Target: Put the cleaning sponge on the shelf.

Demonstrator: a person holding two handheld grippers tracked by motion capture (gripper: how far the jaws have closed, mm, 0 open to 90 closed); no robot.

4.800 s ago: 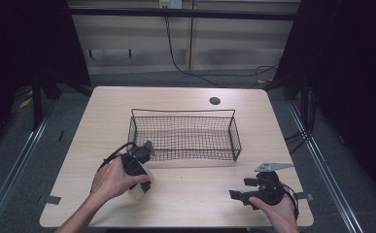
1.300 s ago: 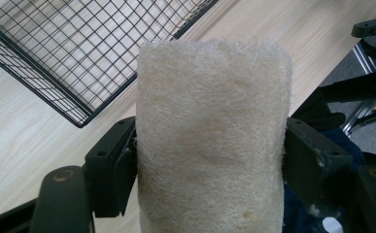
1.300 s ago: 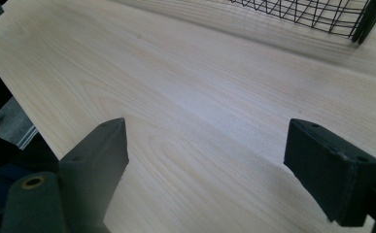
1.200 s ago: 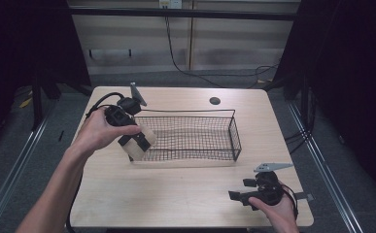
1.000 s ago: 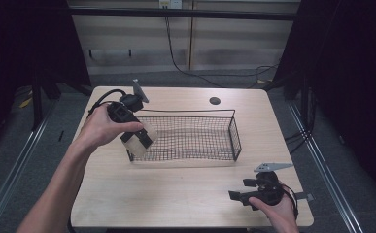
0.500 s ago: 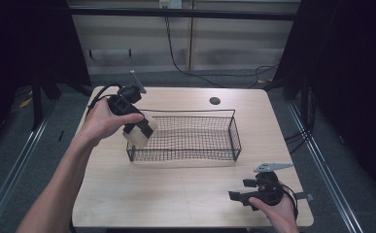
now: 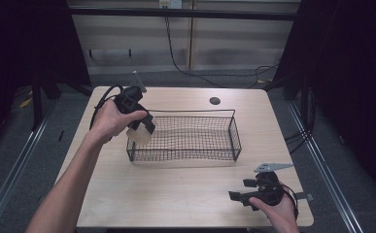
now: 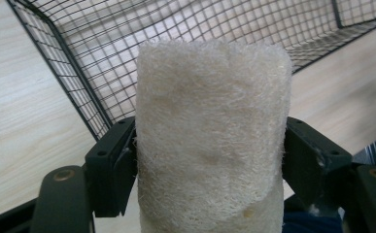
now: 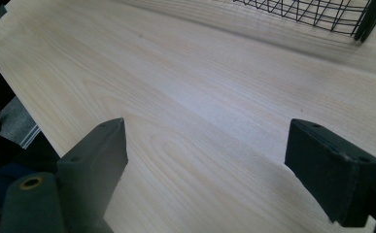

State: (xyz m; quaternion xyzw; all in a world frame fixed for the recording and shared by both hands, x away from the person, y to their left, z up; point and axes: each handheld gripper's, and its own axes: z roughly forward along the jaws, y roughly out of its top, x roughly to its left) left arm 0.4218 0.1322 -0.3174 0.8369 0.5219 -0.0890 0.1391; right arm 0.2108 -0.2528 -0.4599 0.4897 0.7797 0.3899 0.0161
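Observation:
A black wire basket [image 7: 234, 131] stands on the wooden table [image 7: 176, 189]. My left gripper [image 7: 144, 132] hangs over the basket's left end, shut on a pale fibrous loofah cylinder [image 7: 140, 135]. In the left gripper view the loofah [image 8: 212, 136] stands upright between the two jaws, with the basket's mesh [image 8: 98, 58] behind and below it. My right gripper [image 7: 239, 196] rests low at the table's front right, held in a hand. In the right gripper view its jaws stand wide apart, open, with bare table [image 9: 195, 111] between them and a basket corner [image 9: 321, 14] at the top.
A small dark round hole [image 7: 214, 101] sits in the table behind the basket. A black cable [image 7: 103, 97] trails from the left gripper. The table edges lie close to the right hand; dark floor and metal rails surround the table.
The left gripper picked the loofah up from the front left of the table and carried it back and over the basket's left end. The right gripper has stayed put.

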